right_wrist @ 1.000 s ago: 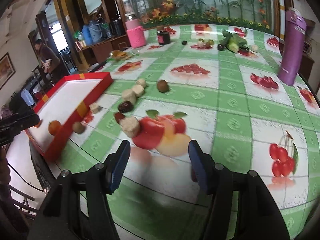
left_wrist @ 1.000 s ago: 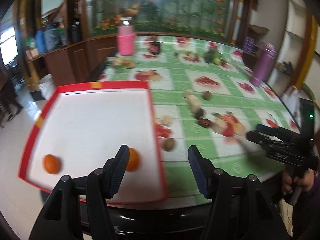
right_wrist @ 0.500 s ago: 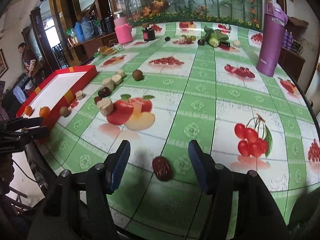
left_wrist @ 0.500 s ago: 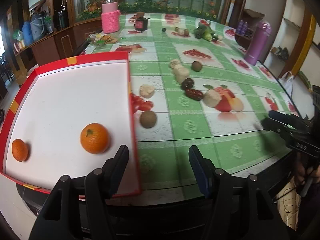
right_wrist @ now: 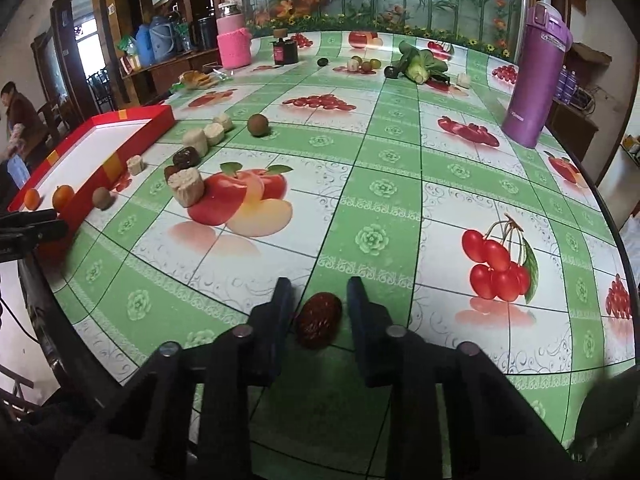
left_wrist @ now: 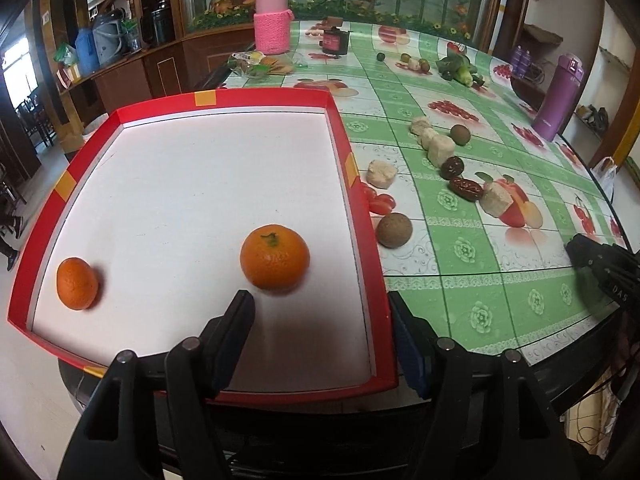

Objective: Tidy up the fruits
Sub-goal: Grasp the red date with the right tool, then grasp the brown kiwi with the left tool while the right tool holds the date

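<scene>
A red-rimmed white tray (left_wrist: 212,100) lies at the table's left edge with two oranges in it, a larger one (left_wrist: 274,257) and a smaller one (left_wrist: 77,283). My left gripper (left_wrist: 320,322) is open and empty over the tray's near right corner, just behind the larger orange. My right gripper (right_wrist: 319,302) stands partly closed around a dark red date (right_wrist: 319,319) lying on the tablecloth near the front edge; small gaps show beside the date. The tray also shows in the right wrist view (right_wrist: 132,114).
Loose pieces lie right of the tray: a brown round fruit (left_wrist: 394,230), cherry tomatoes (left_wrist: 380,202), dates (left_wrist: 466,189), pale chunks (left_wrist: 440,148). A purple flask (right_wrist: 534,76), pink jar (right_wrist: 234,42), dark bottle (right_wrist: 285,49) and greens (right_wrist: 420,64) stand farther back.
My right gripper has moved forward around the date and narrowed from wide open. My left gripper has shifted left over the tray corner, closer to the larger orange.
</scene>
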Available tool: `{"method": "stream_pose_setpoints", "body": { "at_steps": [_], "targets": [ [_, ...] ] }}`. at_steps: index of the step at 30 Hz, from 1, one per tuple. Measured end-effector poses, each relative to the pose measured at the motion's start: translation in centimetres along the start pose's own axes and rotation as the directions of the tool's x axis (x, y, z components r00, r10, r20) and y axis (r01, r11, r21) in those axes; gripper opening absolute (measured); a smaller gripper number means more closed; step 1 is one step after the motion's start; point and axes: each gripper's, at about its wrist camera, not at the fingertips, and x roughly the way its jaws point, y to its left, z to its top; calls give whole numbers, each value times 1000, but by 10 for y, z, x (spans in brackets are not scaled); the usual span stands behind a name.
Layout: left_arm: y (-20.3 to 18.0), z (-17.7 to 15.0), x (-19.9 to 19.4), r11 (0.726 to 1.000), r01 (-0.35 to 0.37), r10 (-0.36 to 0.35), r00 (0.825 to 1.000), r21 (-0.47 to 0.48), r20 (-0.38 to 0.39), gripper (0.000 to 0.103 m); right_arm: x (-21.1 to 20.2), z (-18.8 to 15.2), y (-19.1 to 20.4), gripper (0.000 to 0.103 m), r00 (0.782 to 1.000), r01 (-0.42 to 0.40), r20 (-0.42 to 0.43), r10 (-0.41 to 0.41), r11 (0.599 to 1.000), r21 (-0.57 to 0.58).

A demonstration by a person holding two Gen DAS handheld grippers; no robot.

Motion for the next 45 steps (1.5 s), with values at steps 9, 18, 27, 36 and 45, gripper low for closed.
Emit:
{"method": "stream_pose_setpoints", "body": {
  "at_steps": [9,18,27,36,45],
  "targets": [
    [15,-1,-1,999,-49,49,999,-8,-19,73,1,3,-10,24,1000,-27,14,26,998,48],
    [-43,22,-26,988,54,-67,994,145,87,71,3,4,-18,24,995,-101,21,100,989,104],
    [-51,39,22,985,104,-102,994,138,-24,39,2,1,-25,24,985,-171,35,167,976,138],
    [-53,43,38,990,83,-77,996,116,-54,36,3,2,-27,24,977,-212,34,209,967,141],
    [-57,42,38,989,96,-92,995,114,-36,23,2,2,2,24,999,-48,14,49,999,-19]
  ]
}}
